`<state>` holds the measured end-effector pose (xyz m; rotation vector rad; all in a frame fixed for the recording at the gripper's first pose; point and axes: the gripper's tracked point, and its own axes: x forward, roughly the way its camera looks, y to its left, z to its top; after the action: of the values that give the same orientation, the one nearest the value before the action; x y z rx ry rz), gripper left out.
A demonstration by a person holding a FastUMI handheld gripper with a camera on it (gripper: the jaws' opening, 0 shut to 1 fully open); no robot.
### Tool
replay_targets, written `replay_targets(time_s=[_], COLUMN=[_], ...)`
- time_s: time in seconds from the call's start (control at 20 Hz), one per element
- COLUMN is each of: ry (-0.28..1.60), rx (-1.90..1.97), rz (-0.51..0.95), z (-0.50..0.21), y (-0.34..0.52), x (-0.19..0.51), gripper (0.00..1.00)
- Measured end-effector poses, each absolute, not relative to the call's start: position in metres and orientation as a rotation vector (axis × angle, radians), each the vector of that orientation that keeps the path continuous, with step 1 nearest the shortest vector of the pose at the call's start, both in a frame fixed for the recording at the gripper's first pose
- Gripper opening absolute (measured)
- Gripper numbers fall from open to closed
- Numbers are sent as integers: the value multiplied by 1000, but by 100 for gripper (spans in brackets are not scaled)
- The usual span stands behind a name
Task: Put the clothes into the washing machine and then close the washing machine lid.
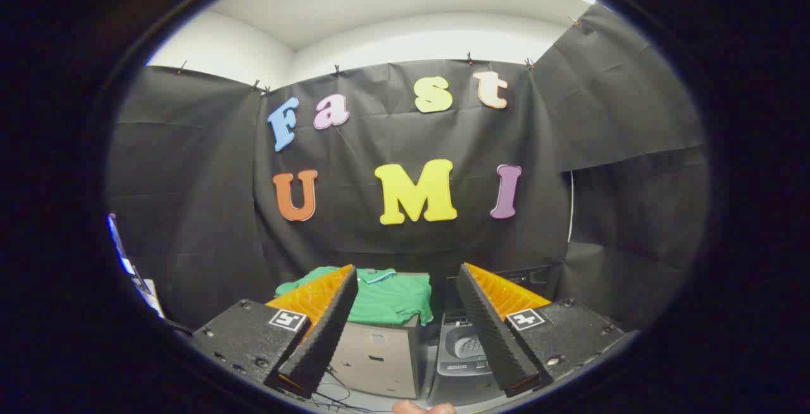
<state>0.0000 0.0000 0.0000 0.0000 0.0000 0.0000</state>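
Note:
A green shirt (386, 299) with a white-trimmed collar lies spread on top of a grey box (376, 354), beyond and between my fingers. To the right of the box stands the washing machine (465, 354), its dark lid (506, 278) raised at the back and its perforated drum (469, 345) showing inside. My gripper (405, 275) is open, well short of both, with nothing between its fingers. The left finger (326, 328) partly hides the shirt's left side, and the right finger (490, 325) covers part of the machine.
Black cloth walls close in the booth behind and on both sides. Thin cables (332, 395) trail on the floor in front of the box. A fingertip (423, 408) of a person's hand shows just under the gripper.

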Motion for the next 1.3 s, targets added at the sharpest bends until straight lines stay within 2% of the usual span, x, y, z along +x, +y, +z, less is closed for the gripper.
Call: replay_targets(time_s=[0.65, 1.0, 1.3], ry=[41, 218, 422], rx=[5, 24, 63], rz=[-44, -36, 7], z=[-5, -29, -54], y=[28, 81, 124], x=[11, 43, 99], gripper=[99, 99, 99])
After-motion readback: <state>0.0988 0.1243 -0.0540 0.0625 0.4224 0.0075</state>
